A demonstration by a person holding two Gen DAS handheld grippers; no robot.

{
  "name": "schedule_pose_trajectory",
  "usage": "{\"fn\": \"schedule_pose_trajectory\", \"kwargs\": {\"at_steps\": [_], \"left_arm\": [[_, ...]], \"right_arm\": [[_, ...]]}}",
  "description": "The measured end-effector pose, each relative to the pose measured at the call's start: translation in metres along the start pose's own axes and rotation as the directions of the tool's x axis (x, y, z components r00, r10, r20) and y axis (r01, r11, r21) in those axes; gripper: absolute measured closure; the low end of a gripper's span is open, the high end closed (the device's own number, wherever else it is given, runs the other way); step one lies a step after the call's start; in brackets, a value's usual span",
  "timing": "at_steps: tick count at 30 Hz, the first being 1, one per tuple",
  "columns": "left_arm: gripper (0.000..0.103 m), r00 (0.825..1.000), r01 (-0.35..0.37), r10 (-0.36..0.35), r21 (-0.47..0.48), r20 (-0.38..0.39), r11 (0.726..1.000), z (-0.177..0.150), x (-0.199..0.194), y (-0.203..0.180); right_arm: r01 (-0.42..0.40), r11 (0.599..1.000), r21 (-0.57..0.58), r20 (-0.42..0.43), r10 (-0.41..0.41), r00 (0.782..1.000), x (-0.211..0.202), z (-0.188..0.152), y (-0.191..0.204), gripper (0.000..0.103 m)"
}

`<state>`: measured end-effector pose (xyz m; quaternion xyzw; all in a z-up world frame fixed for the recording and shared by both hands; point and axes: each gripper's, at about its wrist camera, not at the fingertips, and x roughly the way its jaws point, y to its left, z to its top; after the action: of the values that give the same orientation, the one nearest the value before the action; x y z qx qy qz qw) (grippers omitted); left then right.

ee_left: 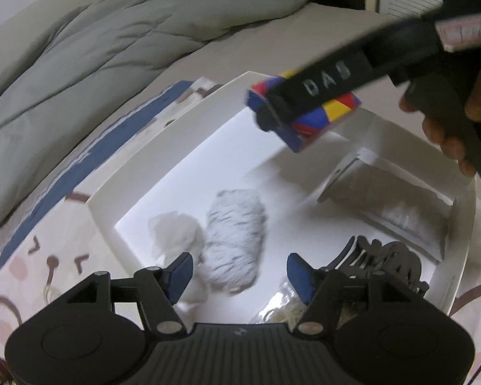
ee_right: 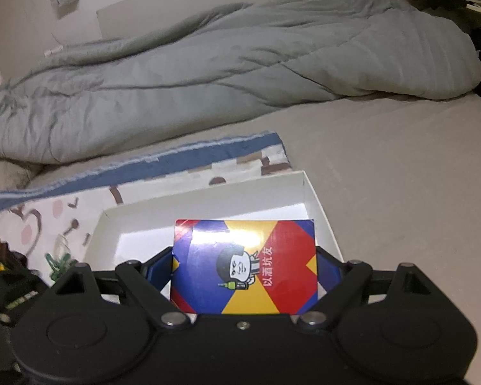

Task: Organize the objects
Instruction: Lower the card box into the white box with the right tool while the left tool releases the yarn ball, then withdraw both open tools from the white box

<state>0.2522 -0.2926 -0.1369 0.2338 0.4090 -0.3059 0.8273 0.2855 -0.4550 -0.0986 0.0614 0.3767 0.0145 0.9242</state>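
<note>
A white open box (ee_left: 105, 205) lies on a bed; it also shows in the right wrist view (ee_right: 317, 199). My right gripper (ee_right: 245, 266) is shut on a colourful card box (ee_right: 243, 266) in red, blue and yellow, and holds it above the white box's far part. In the left wrist view that card box (ee_left: 308, 125) hangs in the right gripper (ee_left: 272, 109). My left gripper (ee_left: 239, 272) is open and empty, low over the white box. Under it lie a white fluffy item (ee_left: 173, 231) and a grey striped fluffy item (ee_left: 237, 224).
Inside the white box also lie a flat clear packet (ee_left: 397, 205), a black hair claw (ee_left: 384, 260) and a clear bag (ee_left: 282, 304). A patterned pink and blue cloth (ee_right: 32, 221) lies under the box. A grey-green duvet (ee_right: 208, 73) is heaped behind. A green clip (ee_right: 59, 263) lies at left.
</note>
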Motion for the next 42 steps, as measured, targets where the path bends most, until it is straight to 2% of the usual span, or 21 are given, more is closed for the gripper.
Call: {"fn": "schedule_pose_trajectory", "kwargs": {"at_steps": [4, 16, 20, 22, 27, 32, 36, 42], "left_arm": [[0.034, 1.000, 0.002, -0.002, -0.061, 0.006, 0.998, -0.003, -0.006, 0.008], [0.032, 0.999, 0.003, 0.007, -0.198, 0.049, 0.980, 0.003, -0.029, 0.014], [0.032, 0.997, 0.003, 0.013, -0.220, 0.070, 0.975, 0.002, -0.044, 0.011], [0.028, 0.996, -0.001, 0.021, -0.230, 0.082, 0.973, 0.000, -0.053, 0.010], [0.025, 0.993, -0.009, 0.038, -0.253, 0.113, 0.968, -0.006, -0.078, 0.008], [0.022, 0.989, -0.029, 0.072, -0.304, 0.131, 0.952, -0.017, -0.106, 0.007], [0.021, 0.985, -0.025, 0.084, -0.363, 0.147, 0.932, -0.026, -0.128, 0.010], [0.014, 0.976, -0.058, 0.135, -0.390, 0.173, 0.919, -0.040, -0.159, 0.011]], "right_arm": [[0.040, 0.999, 0.011, -0.010, -0.040, 0.999, 0.005, -0.004, -0.002, 0.005], [0.040, 0.999, -0.037, -0.052, -0.042, 0.998, -0.010, -0.009, -0.005, 0.005], [0.014, 0.998, -0.068, -0.047, -0.017, 0.999, -0.024, -0.009, -0.002, 0.005], [-0.007, 0.997, -0.077, -0.044, 0.003, 0.999, -0.032, -0.009, -0.001, 0.005], [-0.002, 0.996, -0.086, -0.003, 0.002, 1.000, -0.058, -0.005, 0.003, 0.004], [0.044, 0.993, -0.110, 0.032, -0.041, 0.999, -0.081, -0.003, 0.009, 0.004], [0.070, 0.994, -0.088, 0.056, -0.066, 0.996, -0.102, -0.004, 0.010, 0.003], [0.088, 0.994, -0.065, 0.087, -0.082, 0.993, -0.131, -0.011, 0.019, 0.003]]}}
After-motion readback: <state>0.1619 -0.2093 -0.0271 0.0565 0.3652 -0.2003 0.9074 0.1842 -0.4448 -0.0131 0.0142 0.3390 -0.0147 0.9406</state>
